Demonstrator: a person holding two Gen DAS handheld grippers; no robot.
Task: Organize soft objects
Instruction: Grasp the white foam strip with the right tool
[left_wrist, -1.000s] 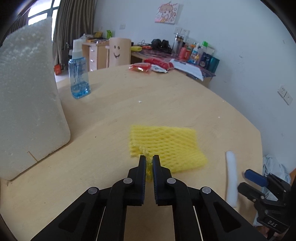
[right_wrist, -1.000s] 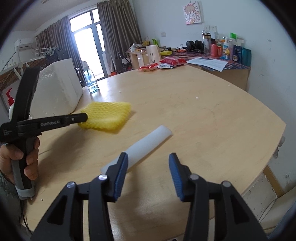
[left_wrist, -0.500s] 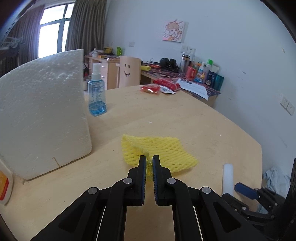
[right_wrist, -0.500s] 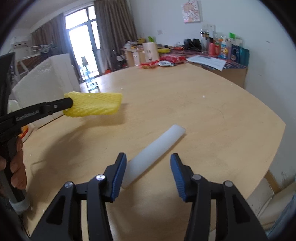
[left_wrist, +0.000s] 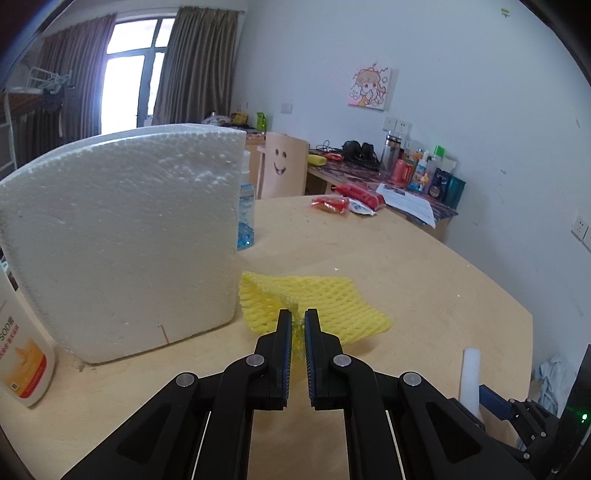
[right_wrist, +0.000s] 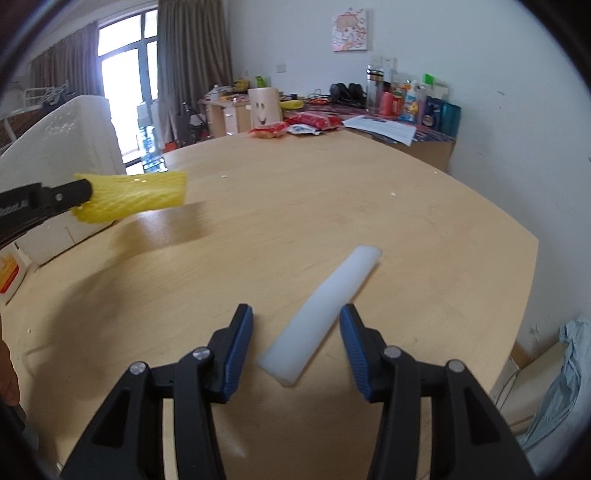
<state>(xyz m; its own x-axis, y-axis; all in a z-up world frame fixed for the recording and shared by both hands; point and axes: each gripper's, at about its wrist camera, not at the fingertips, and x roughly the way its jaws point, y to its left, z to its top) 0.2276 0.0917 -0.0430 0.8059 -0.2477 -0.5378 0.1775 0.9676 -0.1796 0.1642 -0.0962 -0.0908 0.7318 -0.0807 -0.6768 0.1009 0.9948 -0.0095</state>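
Two soft pieces in play: one gripped and lifted, one about to be gripped.

Nearest, the right gripper (right_wrist: 296, 328) angles down at the wooden table (right_wrist: 424, 236), its blue pads either side of the near end of the white foam strip (right_wrist: 320, 318) and closing, not yet pressing it; the strip lies flat and runs away ahead of the claw. To its left, the left gripper (left_wrist: 298, 320) is clamped on a corner of the yellow foam net (left_wrist: 325, 302), which hangs clear of the tabletop ahead of its tips, just right of the white polystyrene block (left_wrist: 122, 236). Judging by this, neither piece has been put away yet; where they belong is not visible.
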